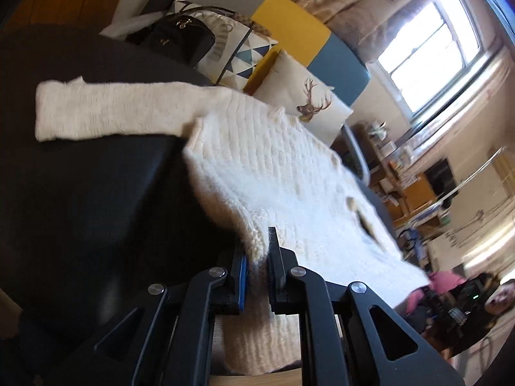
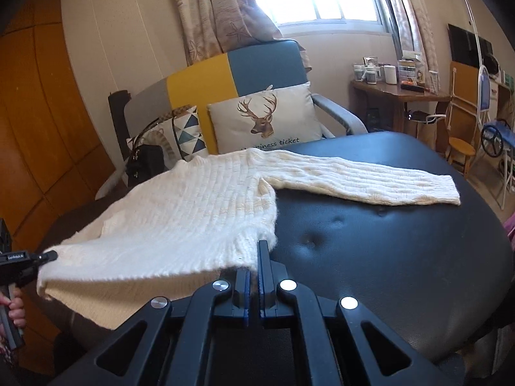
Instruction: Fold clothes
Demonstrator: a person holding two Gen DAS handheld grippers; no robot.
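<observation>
Between both hand-held grippers, white sweater (image 2: pixel 199 212)

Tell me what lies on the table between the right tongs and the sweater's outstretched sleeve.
Nothing: in the right wrist view, only bare black table separates the right tongs from the sleeve.

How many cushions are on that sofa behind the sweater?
2: the deer cushion sits mid-sofa, and the triangle-pattern cushion is to its left, partly behind a black handbag. Others may be hidden.

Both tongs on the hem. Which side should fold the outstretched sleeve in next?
Right, probably. The right tongs pinch the white sweater at the hem corner below the sleeve; the left tongs hold the opposite corner.
</observation>
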